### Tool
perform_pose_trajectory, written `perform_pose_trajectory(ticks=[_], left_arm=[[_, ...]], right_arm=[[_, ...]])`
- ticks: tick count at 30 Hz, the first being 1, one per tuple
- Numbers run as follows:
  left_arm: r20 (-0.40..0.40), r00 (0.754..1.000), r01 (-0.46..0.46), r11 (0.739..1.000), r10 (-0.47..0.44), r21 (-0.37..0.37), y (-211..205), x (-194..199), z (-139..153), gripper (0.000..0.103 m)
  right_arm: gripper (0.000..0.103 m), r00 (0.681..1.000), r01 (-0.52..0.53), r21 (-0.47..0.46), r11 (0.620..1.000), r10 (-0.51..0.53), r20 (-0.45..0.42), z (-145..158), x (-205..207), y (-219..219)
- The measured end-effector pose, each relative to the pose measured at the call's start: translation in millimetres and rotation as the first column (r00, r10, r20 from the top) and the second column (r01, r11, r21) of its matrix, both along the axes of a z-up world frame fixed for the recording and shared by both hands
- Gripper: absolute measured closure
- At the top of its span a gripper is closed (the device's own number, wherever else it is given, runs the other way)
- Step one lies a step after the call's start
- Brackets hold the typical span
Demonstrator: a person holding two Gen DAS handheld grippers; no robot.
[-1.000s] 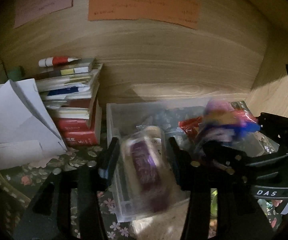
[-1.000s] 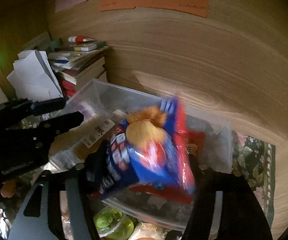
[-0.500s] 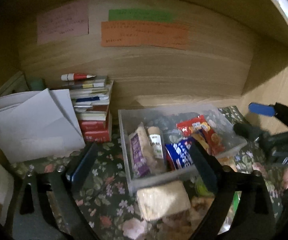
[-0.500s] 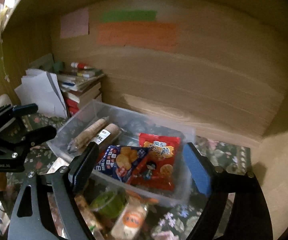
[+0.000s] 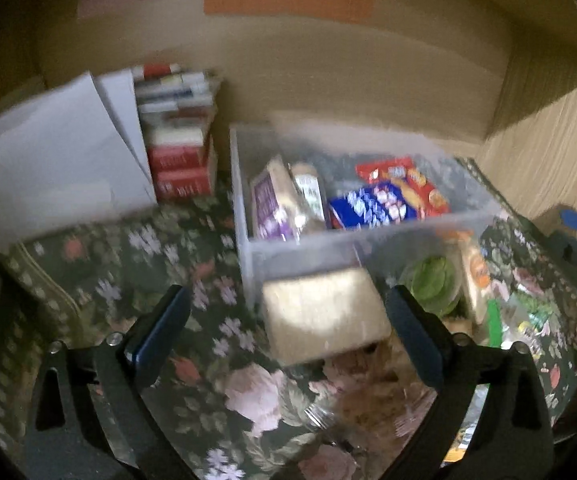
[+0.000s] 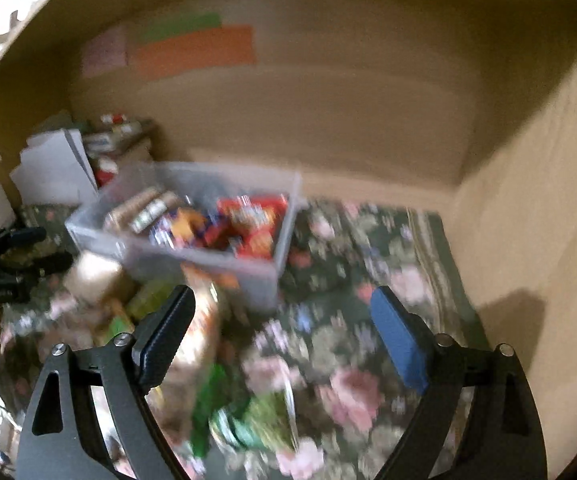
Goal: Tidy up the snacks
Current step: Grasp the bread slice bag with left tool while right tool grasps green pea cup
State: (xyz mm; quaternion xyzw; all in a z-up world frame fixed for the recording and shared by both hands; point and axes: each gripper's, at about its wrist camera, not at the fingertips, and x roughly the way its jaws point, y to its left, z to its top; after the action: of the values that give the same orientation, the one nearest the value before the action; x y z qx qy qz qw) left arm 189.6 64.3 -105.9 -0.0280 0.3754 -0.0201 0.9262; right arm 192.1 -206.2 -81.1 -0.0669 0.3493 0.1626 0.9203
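Both grippers, left (image 5: 288, 320) and right (image 6: 282, 320), now stand apart and empty, pulled back; the purple packet (image 5: 266, 206) and blue packet (image 5: 372, 206) lie in the clear bin (image 5: 308, 250) on the floral cloth (image 5: 148, 252).

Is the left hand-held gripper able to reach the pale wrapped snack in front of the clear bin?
Probably yes. The left hand-held gripper is open, and the pale wrapped snack lies just ahead between its fingers, uncovered, though close against the clear bin.
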Motion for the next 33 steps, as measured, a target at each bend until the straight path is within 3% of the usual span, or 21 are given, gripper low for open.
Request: perform_pose_trajectory(ticks=[9,14,17,20,22,27,33], left_arm=[[-0.063,0.997,0.035,0.999,-0.035,-0.006,-17,8,-29,0.003],[-0.077,0.997,0.031,0.999,-0.032,-0.014,-19,16,-34,0.003],[-0.081,0.996,0.023,0.999,-0.025,-0.034,-18,18,-36,0.004],[-0.103,0.994,0.029,0.997,-0.037,-0.07,-16,23,-39,0.015],[-0.113,0.993,0.03,0.996,-0.039,-0.085,-13,28,-41,0.016],[-0.093,0.994,0.043,0.997,-0.049,-0.059,-18,22,-39,0.023],[-0.074,0.996,0.036,0.996,-0.041,-0.077,-11,6,-31,0.024]], right_arm=[[0.015,0.988,0.05,0.033,0.998,-0.044,-0.147,-52,-18,-22],[0.018,0.983,0.044,0.077,0.996,-0.029,-0.184,-61,-25,-23],[0.031,0.979,0.022,0.107,0.994,0.001,-0.204,-62,-25,-22],[0.045,0.977,0.01,0.132,0.991,0.019,-0.214,-63,-25,-21],[0.054,0.974,-0.002,0.14,0.99,0.034,-0.224,-64,-25,-18],[0.066,0.978,-0.011,0.134,0.991,0.038,-0.204,-64,-27,-14],[0.068,0.985,0.019,0.11,0.994,0.0,-0.174,-59,-27,-21]])
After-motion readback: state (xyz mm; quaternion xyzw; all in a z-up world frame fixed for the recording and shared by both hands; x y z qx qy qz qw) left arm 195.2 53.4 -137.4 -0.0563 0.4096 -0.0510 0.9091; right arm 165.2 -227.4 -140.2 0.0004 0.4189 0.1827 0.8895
